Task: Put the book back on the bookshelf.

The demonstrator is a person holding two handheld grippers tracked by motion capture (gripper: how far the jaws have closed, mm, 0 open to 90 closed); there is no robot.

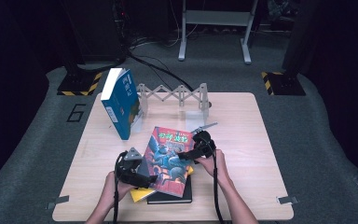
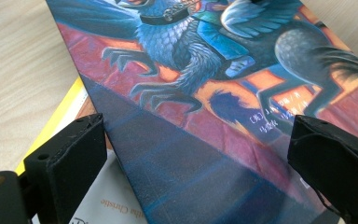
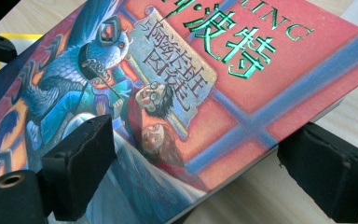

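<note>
red book [image 1: 168, 161] tilts on the stack, left gripper [image 1: 150, 179] gaping at its seven o'clock corner, right gripper [image 1: 185, 156] gaping at three o'clock.

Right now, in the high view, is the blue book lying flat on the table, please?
No, the blue book stands upright, leaning against the folding rack.

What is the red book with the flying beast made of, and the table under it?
The red book looks like a paperback: a thin card cover with a matte print and shiny green foil letters. The table looks like pale wood or a wood-look laminate, since faint grain lines show; I cannot tell which.
</note>
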